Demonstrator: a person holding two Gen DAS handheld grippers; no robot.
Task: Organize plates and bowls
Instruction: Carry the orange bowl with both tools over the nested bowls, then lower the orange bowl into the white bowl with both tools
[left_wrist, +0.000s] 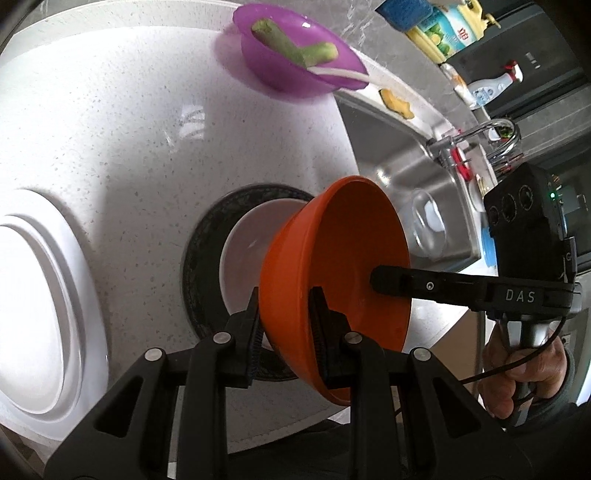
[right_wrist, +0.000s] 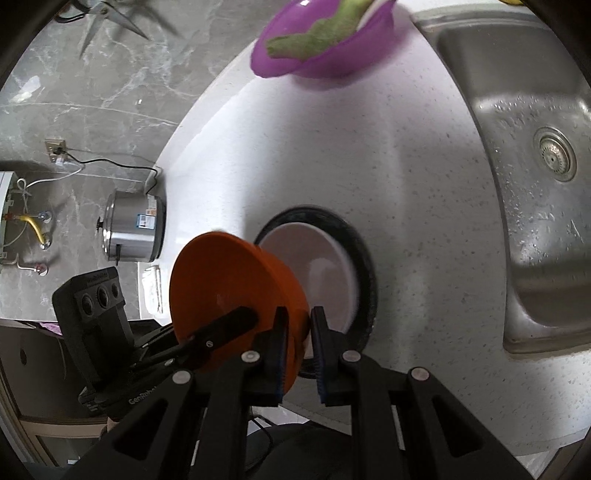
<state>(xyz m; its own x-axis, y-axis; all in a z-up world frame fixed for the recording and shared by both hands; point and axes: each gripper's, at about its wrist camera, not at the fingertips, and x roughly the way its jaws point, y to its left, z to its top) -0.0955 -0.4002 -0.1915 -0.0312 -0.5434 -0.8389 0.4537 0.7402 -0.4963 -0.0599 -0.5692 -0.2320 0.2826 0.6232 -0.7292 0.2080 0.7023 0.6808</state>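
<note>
An orange bowl (left_wrist: 332, 273) hangs tilted over the counter, gripped at its rim from two sides. My left gripper (left_wrist: 286, 317) is shut on the near rim. My right gripper (right_wrist: 297, 343) is shut on the opposite rim of the orange bowl (right_wrist: 229, 280). One of the right gripper's fingers (left_wrist: 399, 284) reaches inside the bowl in the left wrist view. Just beyond and below the bowl sits a white dish (left_wrist: 247, 240) stacked on a black plate (left_wrist: 207, 236). The same white dish (right_wrist: 317, 266) and black plate (right_wrist: 365, 258) show in the right wrist view.
A purple bowl (left_wrist: 295, 62) holding green vegetable pieces stands at the far counter edge. A large white plate (left_wrist: 37, 295) lies at left. The steel sink (right_wrist: 517, 184) with faucet (left_wrist: 480, 136) is at right, and a rice cooker (right_wrist: 133, 229) stands at left.
</note>
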